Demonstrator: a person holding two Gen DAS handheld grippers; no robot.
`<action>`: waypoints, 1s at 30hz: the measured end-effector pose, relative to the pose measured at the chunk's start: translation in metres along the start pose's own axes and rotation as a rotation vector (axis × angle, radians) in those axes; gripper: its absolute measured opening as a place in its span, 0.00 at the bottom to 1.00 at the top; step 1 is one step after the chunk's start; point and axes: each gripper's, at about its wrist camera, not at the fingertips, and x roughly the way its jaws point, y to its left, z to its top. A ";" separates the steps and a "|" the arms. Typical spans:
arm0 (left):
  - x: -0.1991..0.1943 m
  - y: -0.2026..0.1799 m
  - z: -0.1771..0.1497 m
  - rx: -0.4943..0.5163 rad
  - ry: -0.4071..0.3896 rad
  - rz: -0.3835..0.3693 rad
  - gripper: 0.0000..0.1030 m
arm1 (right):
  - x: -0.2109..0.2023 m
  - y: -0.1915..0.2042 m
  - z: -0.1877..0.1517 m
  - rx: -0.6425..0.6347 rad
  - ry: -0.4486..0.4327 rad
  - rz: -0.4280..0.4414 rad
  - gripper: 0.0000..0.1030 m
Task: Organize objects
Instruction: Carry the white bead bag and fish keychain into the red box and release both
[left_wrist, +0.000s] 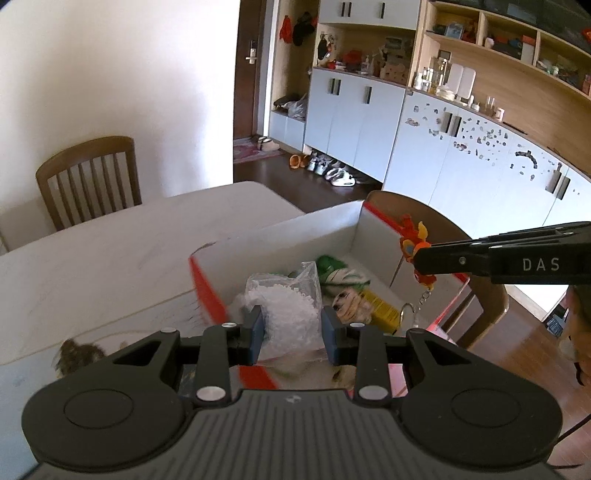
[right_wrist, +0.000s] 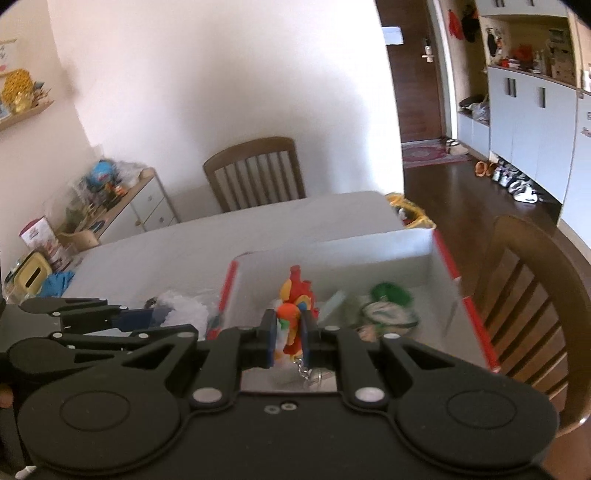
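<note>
The left gripper (left_wrist: 291, 332) is clamped on a clear bag of white pellets (left_wrist: 291, 306), held over the near end of the white box (left_wrist: 295, 229). The right gripper (right_wrist: 290, 334) pinches an orange-red keychain toy (right_wrist: 295, 295) (chain dangling below) above the box, where a green-and-white item (right_wrist: 388, 306) lies on the table (left_wrist: 110, 251).

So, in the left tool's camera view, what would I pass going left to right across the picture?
Wooden chair → bag of white pellets in the left tool → orange keychain toy → right tool.
</note>
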 end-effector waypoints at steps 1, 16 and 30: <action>0.005 -0.005 0.003 0.004 0.001 0.002 0.31 | 0.000 -0.007 0.001 0.002 -0.003 -0.005 0.11; 0.091 -0.046 0.027 0.053 0.131 0.022 0.31 | 0.040 -0.073 -0.009 0.006 0.089 -0.058 0.11; 0.146 -0.060 0.021 0.102 0.247 0.061 0.31 | 0.074 -0.072 -0.024 -0.070 0.204 -0.057 0.11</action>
